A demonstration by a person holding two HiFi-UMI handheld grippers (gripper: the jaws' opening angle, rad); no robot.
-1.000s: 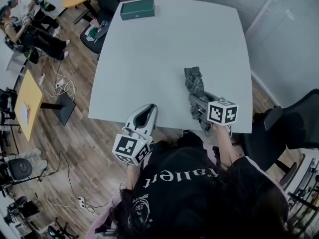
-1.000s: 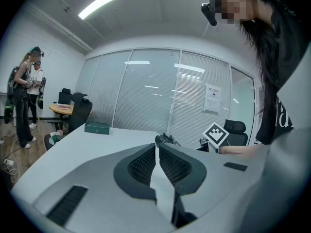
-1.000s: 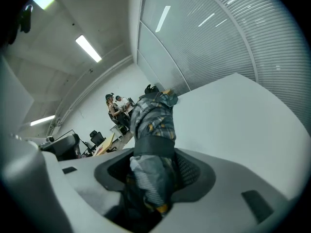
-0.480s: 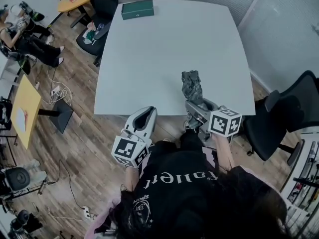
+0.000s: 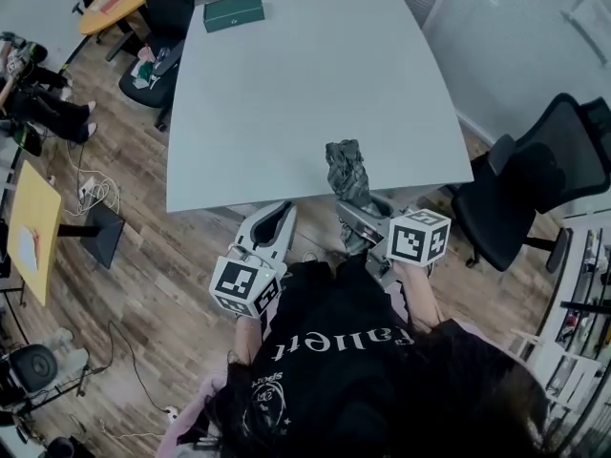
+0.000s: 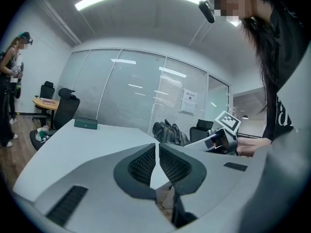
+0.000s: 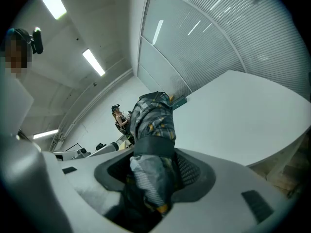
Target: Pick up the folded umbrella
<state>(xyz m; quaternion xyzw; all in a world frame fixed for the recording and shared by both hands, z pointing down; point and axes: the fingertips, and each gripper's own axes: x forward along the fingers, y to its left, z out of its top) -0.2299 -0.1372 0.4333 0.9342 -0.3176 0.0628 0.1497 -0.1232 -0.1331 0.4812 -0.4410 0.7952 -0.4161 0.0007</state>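
While standing at the near edge of the large pale grey bench (image 5: 286, 93), holds 1 grey plastic gripper in each hand. Grips a folded grey plaid fabric umbrella (image 5: 346, 170) with the right gripper (image 5: 349, 214): 2 fingers (image 7: 192, 171) clamped on the bundle's lower part, just below a dark band (image 7: 154, 147) wrapped round it. Points the umbrella away from the body, free end over the near right part of the bench and tilted upward in the right gripper view. Cannot tell from the head view whether the fabric touches the bench top.

Carries the left gripper (image 5: 279, 214) to the left of the umbrella, near it but apart, tip at the bench's near edge. Has its 2 fingers (image 6: 142, 165) together, tips touching, with nothing between them. Looks, in the left gripper view, across the bench towards the umbrella on the right, with the right gripper's marker cube just beside it.

Elsewhere on the bench: only 1 small dark green rectangular box (image 5: 234, 11), by the far left corner and well apart from the umbrella. Beside the bench on the right: 1 black mesh office chair (image 5: 535, 179) on the wooden plank floor (image 5: 143, 284). At the far left of the head view: 1 yellow-topped table (image 5: 29, 246). At the left edge of the left gripper view: a second person (image 6: 9, 81), standing.
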